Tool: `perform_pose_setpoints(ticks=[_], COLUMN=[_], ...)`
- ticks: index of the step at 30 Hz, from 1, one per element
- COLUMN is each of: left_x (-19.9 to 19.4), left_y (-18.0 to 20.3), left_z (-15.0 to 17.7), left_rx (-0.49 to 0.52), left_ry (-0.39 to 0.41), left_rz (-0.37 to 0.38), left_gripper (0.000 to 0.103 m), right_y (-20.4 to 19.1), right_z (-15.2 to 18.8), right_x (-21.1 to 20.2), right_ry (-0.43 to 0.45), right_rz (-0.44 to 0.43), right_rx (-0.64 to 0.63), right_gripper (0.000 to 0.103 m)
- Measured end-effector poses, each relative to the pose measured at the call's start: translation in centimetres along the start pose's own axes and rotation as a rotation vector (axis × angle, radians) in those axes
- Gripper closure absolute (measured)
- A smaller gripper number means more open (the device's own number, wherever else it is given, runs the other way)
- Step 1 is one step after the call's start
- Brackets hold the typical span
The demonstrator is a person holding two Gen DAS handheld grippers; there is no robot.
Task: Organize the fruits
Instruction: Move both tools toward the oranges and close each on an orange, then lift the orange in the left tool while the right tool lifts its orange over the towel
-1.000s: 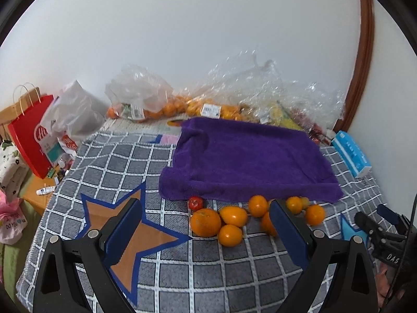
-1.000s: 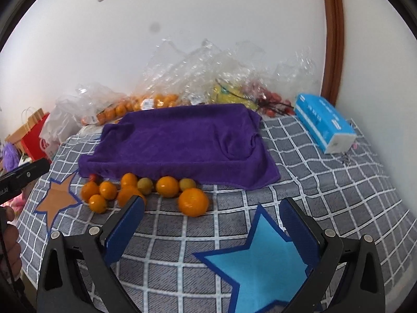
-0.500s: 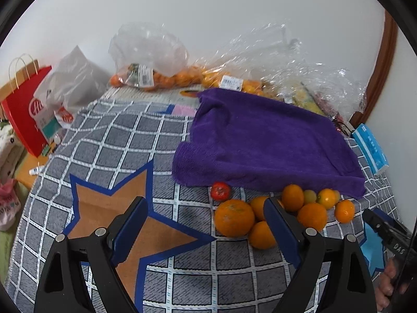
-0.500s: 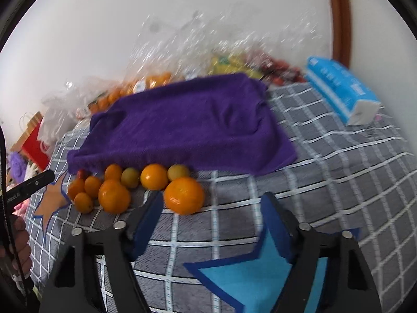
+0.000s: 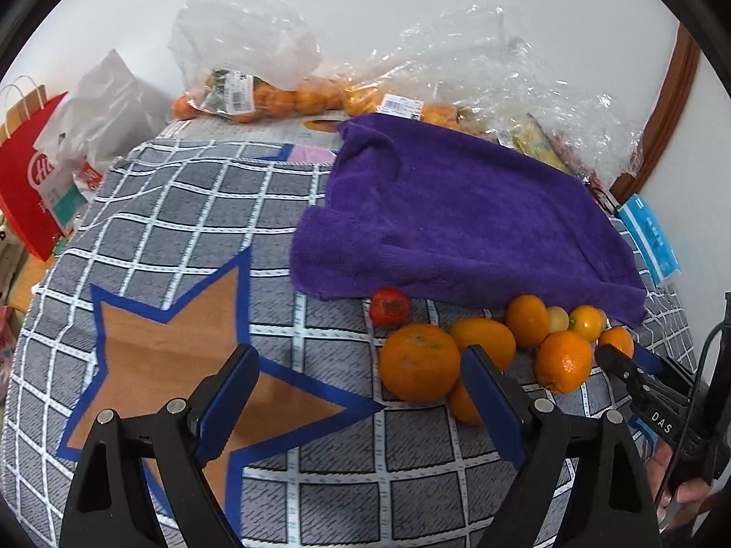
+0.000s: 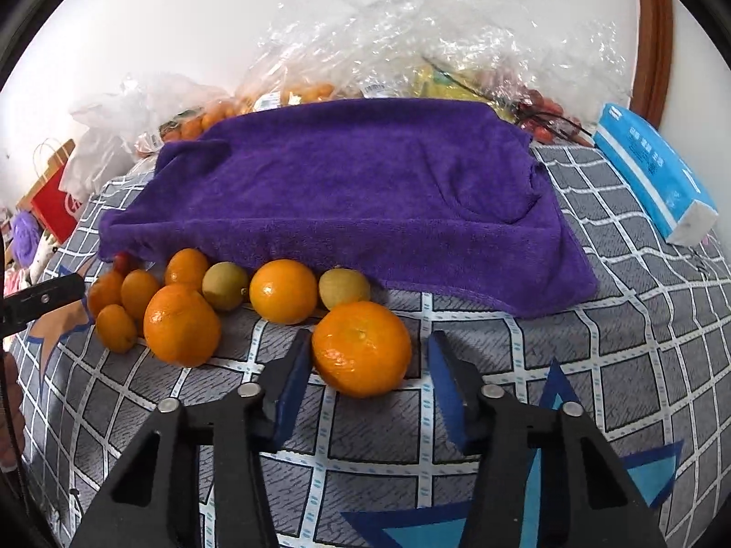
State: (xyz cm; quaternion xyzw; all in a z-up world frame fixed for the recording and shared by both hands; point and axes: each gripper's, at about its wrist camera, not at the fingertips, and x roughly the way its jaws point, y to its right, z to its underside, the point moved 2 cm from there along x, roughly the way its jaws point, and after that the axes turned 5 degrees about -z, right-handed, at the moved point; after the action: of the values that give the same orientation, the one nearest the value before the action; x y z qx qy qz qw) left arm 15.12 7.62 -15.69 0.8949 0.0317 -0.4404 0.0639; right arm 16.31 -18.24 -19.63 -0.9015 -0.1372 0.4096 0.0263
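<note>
Several loose oranges and small fruits lie in a row along the front edge of a purple towel [image 6: 365, 192]. My right gripper [image 6: 369, 342] is low over the checked cloth and its jaws are closing. The biggest orange [image 6: 363, 349] sits between its blue fingertips, with a gap still showing on the right side. My left gripper [image 5: 361, 379] is open over a brown star patch [image 5: 182, 356]. Another large orange [image 5: 418, 360] lies just inside its right finger [image 5: 489, 397], and a small red fruit [image 5: 388, 306] lies beyond that. Two yellow-green fruits [image 6: 226, 285] lie among the oranges.
A grey checked cloth [image 5: 182, 210] covers the surface. Clear plastic bags of fruit [image 5: 256, 91] line the white wall at the back. A blue tissue pack [image 6: 653, 169] lies at the right, and a red paper bag [image 5: 27, 182] stands off the left edge. A blue star patch [image 6: 548, 502] is near my right gripper.
Both grippers have sunk and come closer to the row of fruit. The right jaws have narrowed a lot around the big orange. The left jaws have narrowed slightly.
</note>
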Motion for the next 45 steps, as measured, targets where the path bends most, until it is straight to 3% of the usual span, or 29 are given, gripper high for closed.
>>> perform_pose_setpoints(ticks=[5,8,16,18,25,35,45], left_x=[0.7,1.3,2.3,2.2,1.4,-0.8,-2.8], left_y=[1.0,1.3,1.4,1.6,1.4,0.3,0.8], left_z=[-0.3,-0.4,0.2,0.3,0.6,0.3,-1.1], left_rx=[0.011,0.004,-0.05,-0.037,-0.043,-0.039,-0.042], left_ry=[-0.018,-0.052,-0.089,-0.081,-0.074,0.0,0.052], left_rz=[0.027,0.038,0.073,0.081,0.093,-0.017,0.001], left_gripper=[0.025,0.039,0.048,0.063,0.063,0.063,0.063], right_y=[-0.3,0.0,0.0,-0.1,0.4,0.4,-1.6], right_z=[0.1,-0.1,-0.1,-0.1,0.0,0.3,0.2], right_x=[0.1,0.1,-0.2,-0.1,-1.1,-1.9,-5.0], right_ry=[0.003,0.005,0.013,0.013,0.062,0.086,0.12], right_rz=[0.014,-0.001,-0.023,-0.021,-0.048,-0.031,-0.008], right_rx=[-0.025,-0.011,-0.009,-0.014,0.01,0.012,-0.056], right_gripper=[0.061,0.061,0.061,0.061,0.061,0.062,0.062])
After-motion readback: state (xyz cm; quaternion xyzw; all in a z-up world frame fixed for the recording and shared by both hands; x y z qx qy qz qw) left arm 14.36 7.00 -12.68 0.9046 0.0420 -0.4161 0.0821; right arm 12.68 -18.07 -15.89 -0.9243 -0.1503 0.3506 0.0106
